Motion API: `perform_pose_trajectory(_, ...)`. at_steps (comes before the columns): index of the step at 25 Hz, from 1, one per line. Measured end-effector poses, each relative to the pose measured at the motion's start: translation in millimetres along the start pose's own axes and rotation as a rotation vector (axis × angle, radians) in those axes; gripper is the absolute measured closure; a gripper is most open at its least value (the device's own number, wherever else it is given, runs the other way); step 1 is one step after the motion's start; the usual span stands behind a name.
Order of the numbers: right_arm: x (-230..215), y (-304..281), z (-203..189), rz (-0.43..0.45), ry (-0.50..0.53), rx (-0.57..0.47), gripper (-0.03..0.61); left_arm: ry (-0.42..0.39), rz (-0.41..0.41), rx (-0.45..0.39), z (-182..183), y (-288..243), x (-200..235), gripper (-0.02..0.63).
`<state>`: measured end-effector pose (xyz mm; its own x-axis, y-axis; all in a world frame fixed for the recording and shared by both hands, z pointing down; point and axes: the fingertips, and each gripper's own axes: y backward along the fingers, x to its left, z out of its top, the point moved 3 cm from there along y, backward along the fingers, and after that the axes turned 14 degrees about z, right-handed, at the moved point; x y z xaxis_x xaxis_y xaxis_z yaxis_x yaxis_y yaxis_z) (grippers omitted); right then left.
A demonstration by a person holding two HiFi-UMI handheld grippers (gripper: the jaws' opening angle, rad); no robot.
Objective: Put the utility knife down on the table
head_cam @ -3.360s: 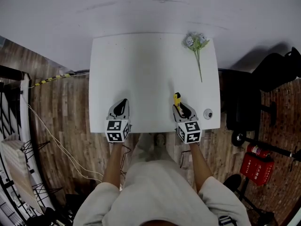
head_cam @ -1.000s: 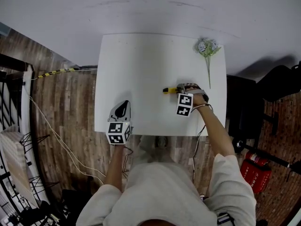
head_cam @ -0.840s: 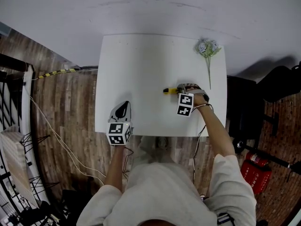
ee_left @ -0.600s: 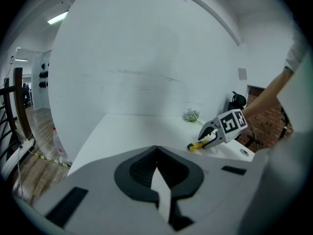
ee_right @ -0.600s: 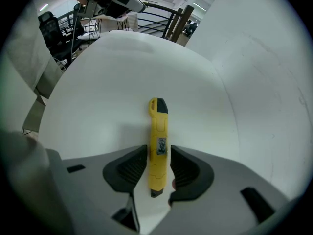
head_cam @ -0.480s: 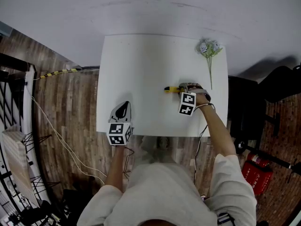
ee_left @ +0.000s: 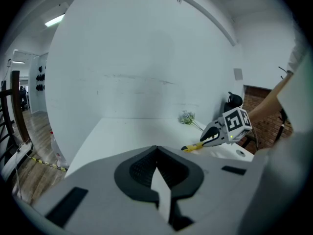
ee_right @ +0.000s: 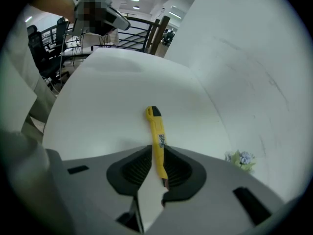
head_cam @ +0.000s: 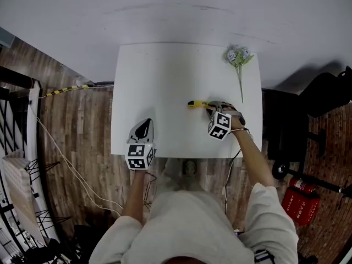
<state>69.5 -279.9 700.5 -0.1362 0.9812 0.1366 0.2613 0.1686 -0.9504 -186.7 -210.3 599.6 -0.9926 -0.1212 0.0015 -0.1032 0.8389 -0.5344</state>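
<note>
Both ends of the utility knife seem laid near the right edge of the counter. The right gripper fingers, just narrowed loosely around its rear without pressing, should be drawn straight off; the left gripper fingers are closed together, empty.

You're at a white table pushed flat against a plain white wall. The floor is dark wood plank, with a yellow-black striped strip running off to your left. A red fire extinguisher lies on the floor to your right, near dark gear too black to name. Ceiling strip lights are on. There's a black railing and an office chair across the room.
</note>
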Motion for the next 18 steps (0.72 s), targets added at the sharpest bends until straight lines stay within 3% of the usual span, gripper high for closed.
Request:
perform_pose_trajectory(5,13.7,21.0,3.2,-0.052,-0.104,-0.095,0.569,-0.018,-0.020,-0.018,2.3,10.7,-15.6,0.607)
perform_pose_trajectory(11,37.0,44.6,-3.5,-0.064,-0.279,-0.220,0.578,-0.035,-0.039,-0.048,7.3,28.7,-32.9,0.607)
perform_pose_trajectory(18,64.4,84.3,-12.2,-0.109,-0.539,-0.435,0.580,-0.056,-0.051,-0.078,10.6,53.8,-49.2,0.607)
